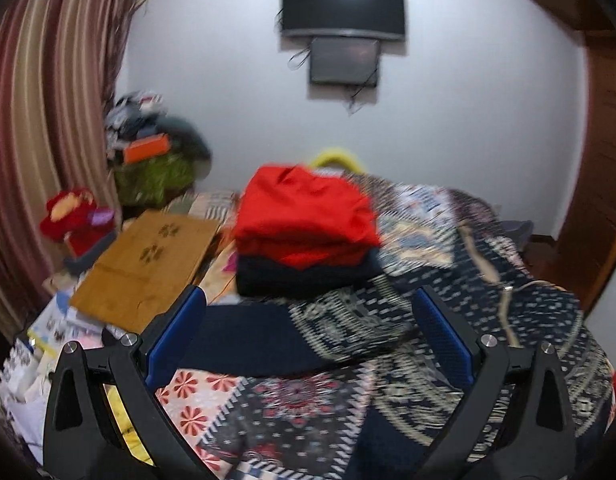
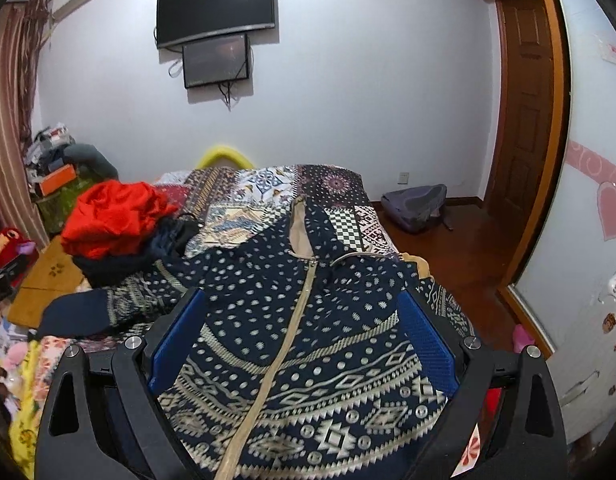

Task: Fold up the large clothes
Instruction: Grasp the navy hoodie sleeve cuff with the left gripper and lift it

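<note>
A large navy zip-up jacket with cream dots and geometric bands (image 2: 308, 340) lies spread front-up on the bed. Its left sleeve (image 1: 291, 332) stretches out to the left; the sleeve also shows in the right wrist view (image 2: 107, 308). My left gripper (image 1: 310, 316) is open and empty, above the sleeve. My right gripper (image 2: 301, 312) is open and empty, above the jacket's chest, astride the cream zip (image 2: 283, 344). A stack of folded clothes, red (image 1: 308, 216) over dark navy (image 1: 303, 276), sits just beyond the sleeve.
The bed has a patchwork quilt (image 2: 267, 188). A brown board (image 1: 147, 264), papers and a red plush toy (image 1: 75, 216) lie at the left. Striped curtains (image 1: 39, 120) hang at the left. A grey backpack (image 2: 416, 206) lies on the wooden floor near a door (image 2: 524, 120).
</note>
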The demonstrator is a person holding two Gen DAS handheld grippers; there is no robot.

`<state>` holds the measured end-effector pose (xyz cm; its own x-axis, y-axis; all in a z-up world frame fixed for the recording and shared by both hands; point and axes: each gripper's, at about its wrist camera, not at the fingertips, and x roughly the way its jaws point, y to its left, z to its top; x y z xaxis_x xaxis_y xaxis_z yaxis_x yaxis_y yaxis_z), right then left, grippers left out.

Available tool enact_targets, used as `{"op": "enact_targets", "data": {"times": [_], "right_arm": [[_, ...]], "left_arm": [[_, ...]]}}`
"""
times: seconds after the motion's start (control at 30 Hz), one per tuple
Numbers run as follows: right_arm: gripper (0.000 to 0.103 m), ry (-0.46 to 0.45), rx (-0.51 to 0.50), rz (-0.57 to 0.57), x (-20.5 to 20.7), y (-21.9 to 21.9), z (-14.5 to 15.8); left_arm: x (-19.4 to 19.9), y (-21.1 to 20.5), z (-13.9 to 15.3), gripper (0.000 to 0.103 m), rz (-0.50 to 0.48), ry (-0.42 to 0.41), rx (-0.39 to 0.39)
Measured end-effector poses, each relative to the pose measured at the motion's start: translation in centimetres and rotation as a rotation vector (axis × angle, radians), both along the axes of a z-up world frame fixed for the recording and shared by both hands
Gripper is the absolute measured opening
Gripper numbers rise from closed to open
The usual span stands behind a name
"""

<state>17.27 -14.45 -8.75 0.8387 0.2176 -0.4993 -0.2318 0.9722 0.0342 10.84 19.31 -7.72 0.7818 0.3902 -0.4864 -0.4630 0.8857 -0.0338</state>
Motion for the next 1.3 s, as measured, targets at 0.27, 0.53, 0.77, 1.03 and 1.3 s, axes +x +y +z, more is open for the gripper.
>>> {"op": "enact_targets", "data": {"times": [0.27, 0.53, 0.77, 1.03, 1.3], "right_arm": [[0.094, 0.070, -0.062, -0.022, 4.3, 1.7, -2.3], [0.094, 0.188, -0.081, -0.039, 7.3, 3.0, -5.3], [0.094, 0.238, -0.100, -0.026, 8.4, 4.3, -6.9], [0.094, 0.224, -0.136, -0.012, 8.7, 5.4, -6.9], [0.094, 0.200, -0.153, -0.003, 8.0, 5.9, -6.1]], "left_arm": [[0.7, 8.9, -6.4, 0.103, 0.125, 0.112, -0.165], [-0.5, 17.5, -13.6, 0.103, 0.220, 0.172, -0.519], [-1.2, 21.2, -18.2, 0.100, 0.194, 0.137, -0.832], [-0.6, 22.7, -19.5, 0.086, 0.181, 0.091, -0.896], [2.6, 23.5, -19.1, 0.068, 0.249, 0.166, -0.735]]}}
